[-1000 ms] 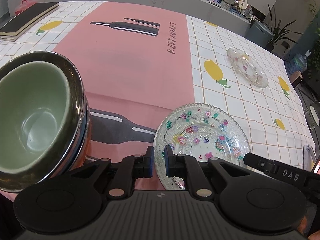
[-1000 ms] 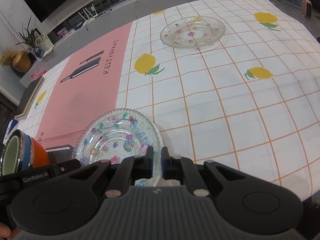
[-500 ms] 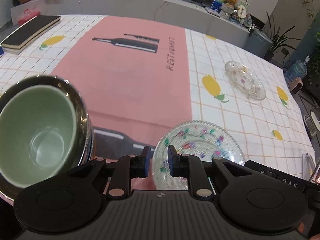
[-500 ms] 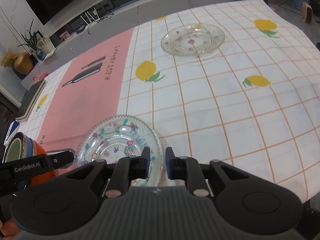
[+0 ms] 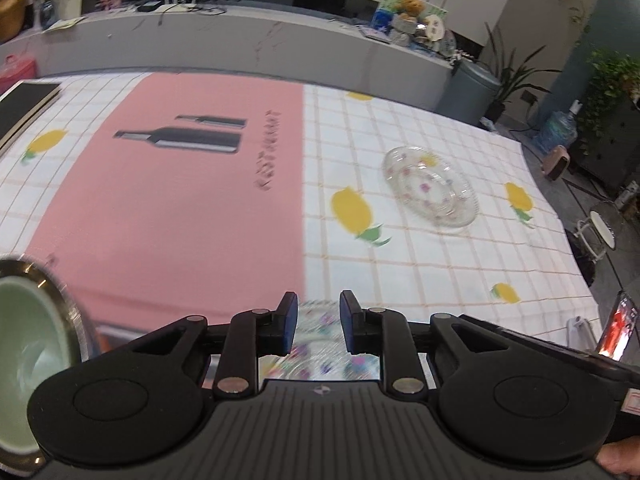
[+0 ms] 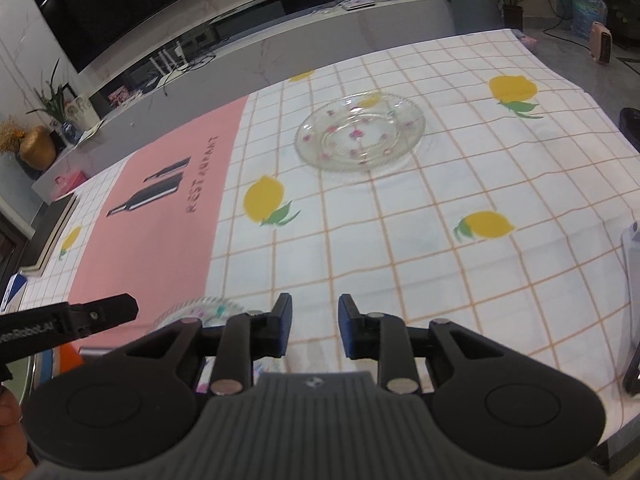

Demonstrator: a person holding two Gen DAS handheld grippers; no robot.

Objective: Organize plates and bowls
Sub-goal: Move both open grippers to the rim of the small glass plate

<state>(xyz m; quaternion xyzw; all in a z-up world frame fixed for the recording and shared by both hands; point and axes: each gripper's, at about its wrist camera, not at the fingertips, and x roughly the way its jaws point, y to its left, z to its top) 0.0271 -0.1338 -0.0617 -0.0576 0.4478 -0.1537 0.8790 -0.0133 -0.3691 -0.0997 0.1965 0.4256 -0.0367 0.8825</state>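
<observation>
Nearest, the left tool (image 5: 315, 327) hangs with its jaws parted and nothing between them, above a patterned glass plate (image 5: 316, 340) that lies on the near edge of the counter (image 5: 420, 264); the plate is blurred and mostly hidden behind the tool's body. The right tool (image 6: 313, 330) is likewise spread apart and empty, poised over the white checked cloth (image 6: 400, 248) just right of that same near plate (image 6: 196, 308), of which only a blurred rim shows from this side. At the near left sits a stack of bowls (image 5: 36, 344): a pale green bowl nested inside a metal-rimmed one, with orange and blue sides showing lower in the right wrist view. Farther in, a pink mat (image 5: 168, 200) printed with dark bottles covers the left-centre of the cloth, and yellow lemon prints dot the white squares. Farther still and to the right, a second glass plate (image 6: 359, 136) with small pink flowers rests flat on the cloth, well apart from both tools. At the far left edge lies a dark book (image 5: 20, 104). Beyond the counter runs a grey ledge (image 5: 248, 44) with clutter and potted plants.
</observation>
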